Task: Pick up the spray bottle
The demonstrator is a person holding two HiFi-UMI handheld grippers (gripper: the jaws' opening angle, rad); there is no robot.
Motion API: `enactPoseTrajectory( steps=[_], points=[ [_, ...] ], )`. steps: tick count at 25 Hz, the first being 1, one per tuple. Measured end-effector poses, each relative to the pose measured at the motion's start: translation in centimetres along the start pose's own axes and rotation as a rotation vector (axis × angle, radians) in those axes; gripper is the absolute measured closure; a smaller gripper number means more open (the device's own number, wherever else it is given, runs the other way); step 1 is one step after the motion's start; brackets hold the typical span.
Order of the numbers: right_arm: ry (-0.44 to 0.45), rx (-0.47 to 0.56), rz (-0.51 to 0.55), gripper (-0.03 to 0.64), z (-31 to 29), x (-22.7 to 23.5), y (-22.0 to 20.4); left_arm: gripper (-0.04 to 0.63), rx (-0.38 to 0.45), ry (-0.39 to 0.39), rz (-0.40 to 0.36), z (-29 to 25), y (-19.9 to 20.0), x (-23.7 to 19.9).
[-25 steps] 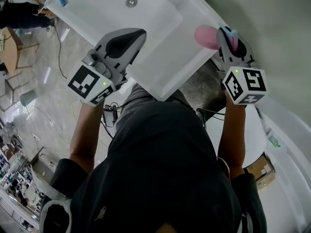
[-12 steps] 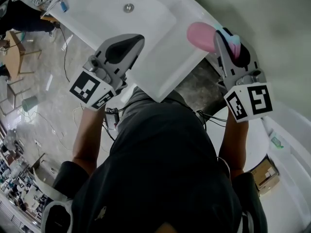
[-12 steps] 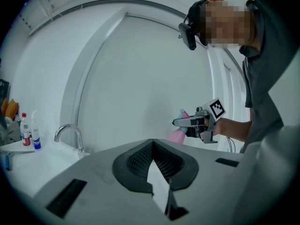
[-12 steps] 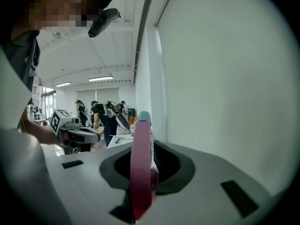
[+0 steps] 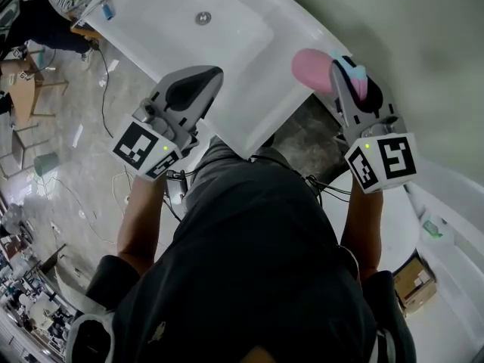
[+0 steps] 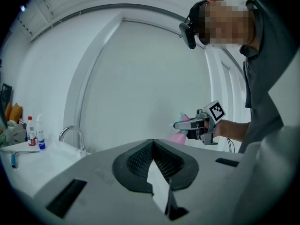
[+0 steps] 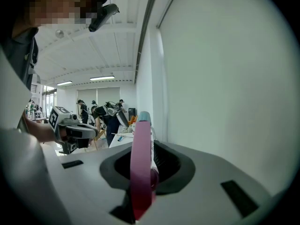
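The spray bottle point(image 5: 310, 68) is pink with a pale blue head. It hangs in the air off the right end of the white sink point(image 5: 166, 29), with my right gripper point(image 5: 349, 69) shut on it. In the right gripper view the bottle point(image 7: 140, 172) stands edge-on between the pads. My left gripper point(image 5: 216, 72) hovers over the sink's near edge, jaws shut with nothing between them. From the left gripper view the bottle point(image 6: 180, 136) shows far right, held in the right gripper point(image 6: 180, 124).
The sink has a drain point(image 5: 203, 19) and a chrome faucet point(image 6: 70, 132). Two small bottles point(image 6: 32, 131) stand on its far-left ledge and a blue item point(image 5: 107, 10) lies there. A pale wall runs behind. People work at tables point(image 7: 101, 114) in the background.
My right gripper has risen with the spray bottle still in its jaws. The left gripper has drifted a little over the sink's near edge.
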State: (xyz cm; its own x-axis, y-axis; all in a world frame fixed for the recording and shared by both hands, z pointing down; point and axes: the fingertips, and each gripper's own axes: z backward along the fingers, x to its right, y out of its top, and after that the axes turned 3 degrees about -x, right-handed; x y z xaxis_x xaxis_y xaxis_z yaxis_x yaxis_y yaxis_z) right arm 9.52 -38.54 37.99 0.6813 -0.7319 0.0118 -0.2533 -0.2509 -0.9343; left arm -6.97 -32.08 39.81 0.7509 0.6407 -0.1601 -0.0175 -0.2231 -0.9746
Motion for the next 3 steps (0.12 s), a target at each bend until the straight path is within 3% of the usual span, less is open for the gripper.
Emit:
enactPoseTrajectory(
  steps=[3],
  points=[
    [0.001, -0.009, 0.002, 0.551, 0.52, -0.84, -0.66, 0.594, 0.000, 0.014, 0.008, 1.30, -0.56, 0.50]
  ],
)
